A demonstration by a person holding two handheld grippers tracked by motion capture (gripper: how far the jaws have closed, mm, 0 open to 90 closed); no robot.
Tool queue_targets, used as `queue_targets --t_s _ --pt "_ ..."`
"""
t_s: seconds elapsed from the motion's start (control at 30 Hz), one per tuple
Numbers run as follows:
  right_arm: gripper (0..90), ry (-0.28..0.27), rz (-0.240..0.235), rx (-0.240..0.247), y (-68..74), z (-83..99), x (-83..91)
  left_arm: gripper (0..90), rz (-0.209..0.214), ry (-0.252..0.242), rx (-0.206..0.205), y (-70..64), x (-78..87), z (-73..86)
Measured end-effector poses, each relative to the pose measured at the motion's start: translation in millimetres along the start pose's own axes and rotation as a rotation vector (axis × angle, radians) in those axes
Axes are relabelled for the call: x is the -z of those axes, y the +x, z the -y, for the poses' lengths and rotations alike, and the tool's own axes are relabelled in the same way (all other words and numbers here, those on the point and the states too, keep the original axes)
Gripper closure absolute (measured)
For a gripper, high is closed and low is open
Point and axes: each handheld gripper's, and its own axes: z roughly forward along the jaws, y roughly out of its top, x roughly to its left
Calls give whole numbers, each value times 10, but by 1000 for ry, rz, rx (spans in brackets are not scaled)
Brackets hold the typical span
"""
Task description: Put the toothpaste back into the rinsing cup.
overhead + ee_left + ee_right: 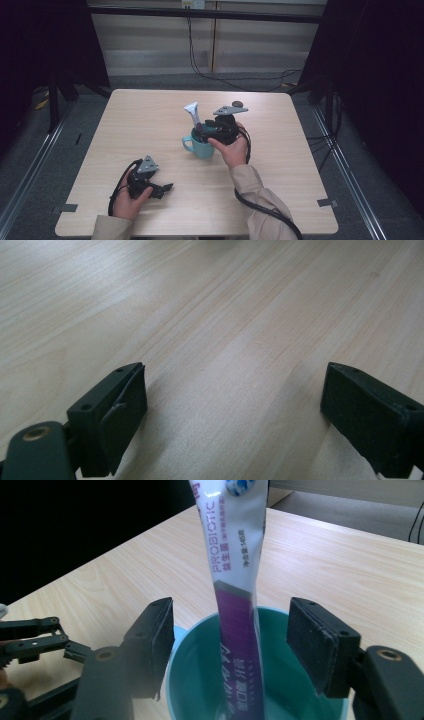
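The table is pale, matt wood grain. The teal mug looks smooth and glossy, like glazed ceramic. The tube standing in it is shiny white and purple plastic film. The gripper pads are matt black.

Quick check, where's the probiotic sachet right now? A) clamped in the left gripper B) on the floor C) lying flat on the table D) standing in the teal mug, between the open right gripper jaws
D: the sachet stands upright with its lower end inside the teal mug, and the right gripper has its jaws spread to either side of it, not touching it.
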Motion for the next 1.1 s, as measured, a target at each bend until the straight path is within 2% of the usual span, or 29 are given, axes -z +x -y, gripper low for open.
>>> queue_targets --t_s 0.27,0.7,1.1 --pt "293 19 -7 13 -20 -4 65 110 0 -1 -1 0 -1 0" --pt "205 36 -11 3 -96 57 322 109 0 -2 -1 1 0 1" --pt "166 49 -22 9 -157 149 543 109 2 -3 3 -3 3 4"
